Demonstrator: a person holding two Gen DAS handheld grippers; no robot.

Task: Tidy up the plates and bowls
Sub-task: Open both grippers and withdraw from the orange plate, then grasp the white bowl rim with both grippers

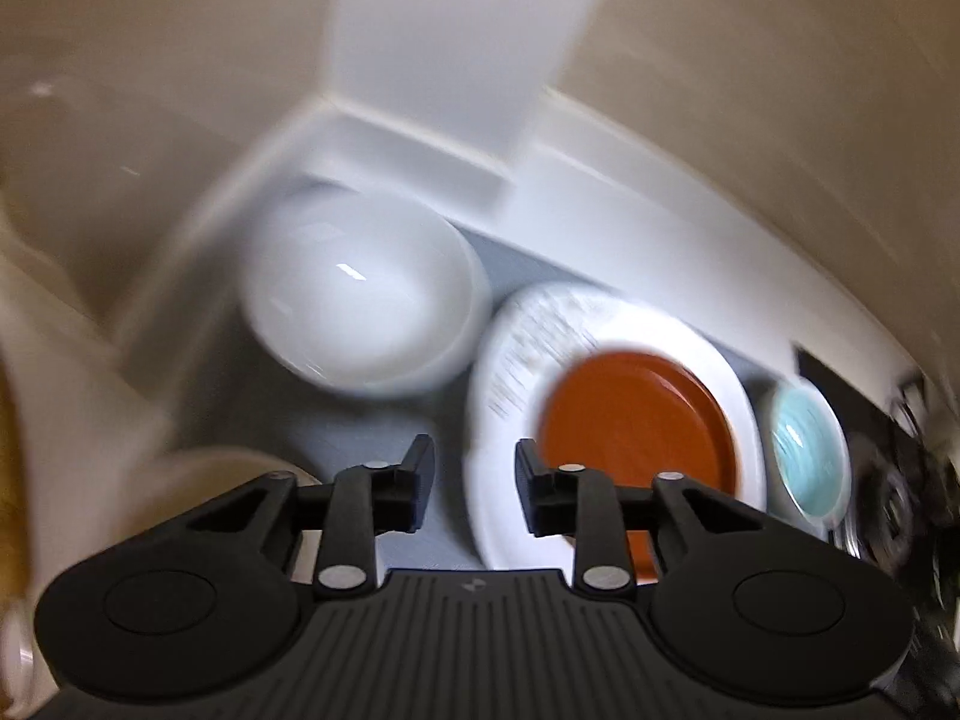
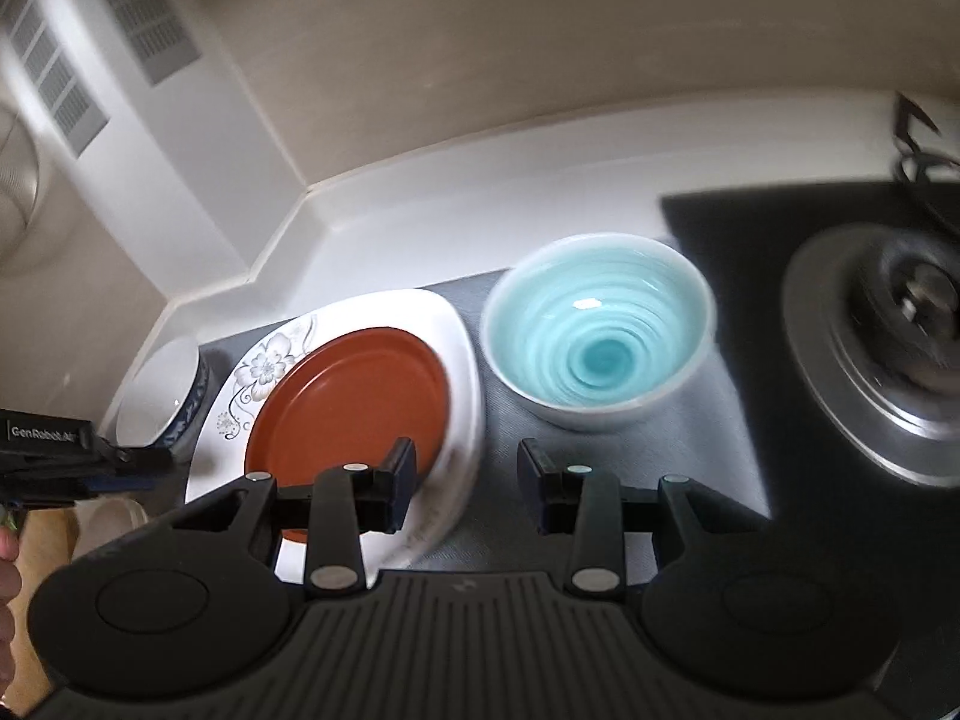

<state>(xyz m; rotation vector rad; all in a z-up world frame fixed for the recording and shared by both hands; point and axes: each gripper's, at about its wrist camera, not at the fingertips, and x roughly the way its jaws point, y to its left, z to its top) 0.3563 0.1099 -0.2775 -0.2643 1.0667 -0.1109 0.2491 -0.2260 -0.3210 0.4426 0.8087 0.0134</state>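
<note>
A white bowl (image 1: 360, 306) sits at the back left of a grey mat (image 2: 498, 480); it also shows in the right wrist view (image 2: 162, 396) with a blue pattern outside. A white flowered plate (image 1: 516, 354) (image 2: 264, 372) carries a small orange plate (image 1: 636, 414) (image 2: 354, 402). A light blue bowl (image 2: 600, 324) (image 1: 804, 450) stands to its right. My left gripper (image 1: 474, 480) is open and empty above the white plate's left rim. My right gripper (image 2: 468, 480) is open and empty, over the white plate's right rim and the mat. The left gripper's fingers (image 2: 126, 456) show at the left.
A white counter ledge (image 2: 420, 228) and beige wall corner lie behind the dishes. A gas burner (image 2: 888, 348) on a black stovetop sits to the right. A beige cup-like object (image 1: 204, 480) stands near the front left. A vent grille (image 2: 54, 84) is on the upper left.
</note>
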